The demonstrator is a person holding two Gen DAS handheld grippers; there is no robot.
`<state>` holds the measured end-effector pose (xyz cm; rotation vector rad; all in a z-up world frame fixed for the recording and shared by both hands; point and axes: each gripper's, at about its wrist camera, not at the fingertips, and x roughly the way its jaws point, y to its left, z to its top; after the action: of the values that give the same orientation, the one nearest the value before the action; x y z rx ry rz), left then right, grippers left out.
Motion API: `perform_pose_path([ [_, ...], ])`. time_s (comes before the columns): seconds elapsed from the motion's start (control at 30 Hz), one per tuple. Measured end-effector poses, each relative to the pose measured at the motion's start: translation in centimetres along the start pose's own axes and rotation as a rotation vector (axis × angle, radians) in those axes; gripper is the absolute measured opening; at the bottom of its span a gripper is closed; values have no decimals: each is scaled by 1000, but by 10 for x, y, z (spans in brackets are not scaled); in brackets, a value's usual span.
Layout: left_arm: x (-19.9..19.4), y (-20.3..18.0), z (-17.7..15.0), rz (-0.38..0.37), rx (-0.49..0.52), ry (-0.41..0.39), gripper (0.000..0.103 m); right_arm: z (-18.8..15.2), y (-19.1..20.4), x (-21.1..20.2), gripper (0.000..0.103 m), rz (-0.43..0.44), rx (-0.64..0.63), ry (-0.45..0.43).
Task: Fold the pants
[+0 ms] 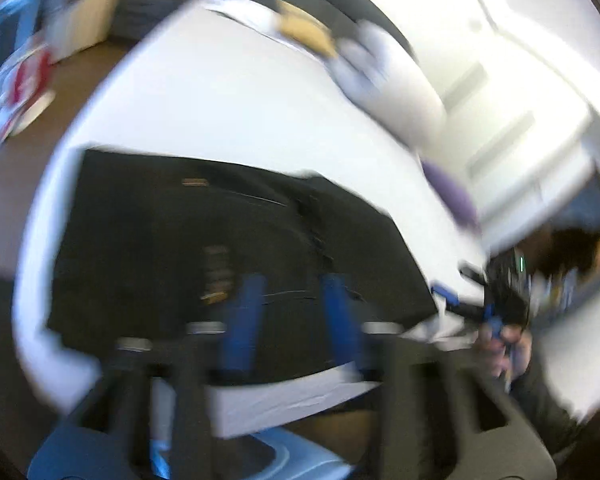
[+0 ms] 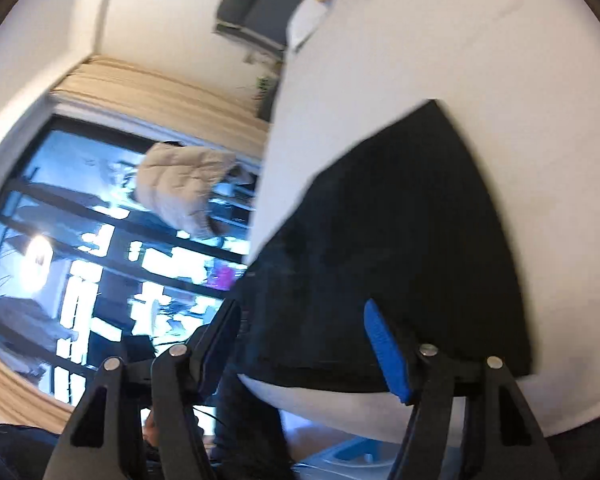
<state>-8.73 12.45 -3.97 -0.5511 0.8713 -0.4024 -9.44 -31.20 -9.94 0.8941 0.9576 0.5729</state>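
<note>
1. Lying flat on the white table [image 1: 220, 92], the black pants [image 1: 160, 240] sat near its front edge.
2. My left gripper [image 1: 292, 312] hovered over them, jaws apart, empty.
3. My right gripper [image 2: 304, 344] gaped wide, gripping nothing.

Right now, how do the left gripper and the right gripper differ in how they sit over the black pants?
The left gripper hovers above the middle of the black pants; the right gripper sits at their near edge. The left view is badly blurred, the right sharper. Both stand open, holding nothing, over the white table.
</note>
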Motion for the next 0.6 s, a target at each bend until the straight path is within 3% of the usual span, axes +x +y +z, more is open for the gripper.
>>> perform_pose_path([
  [0.03,-20,21,-7,22,-88,-67,101,0,7,6,68,14,-9,3],
  [0.1,-46,57,-17,17,-245,-154,101,2,15,19,68,41,-21,21],
  [0.27,-55,115,-44,-86,-542,-148,101,11,34,60,68,84,-44,79],
  [0.4,-43,125,-52,-162,-606,-119,100,16,56,83,68,130,-57,90],
  [0.6,-26,146,-52,-203,-659,-124,99,20,67,98,67,176,-55,96],
])
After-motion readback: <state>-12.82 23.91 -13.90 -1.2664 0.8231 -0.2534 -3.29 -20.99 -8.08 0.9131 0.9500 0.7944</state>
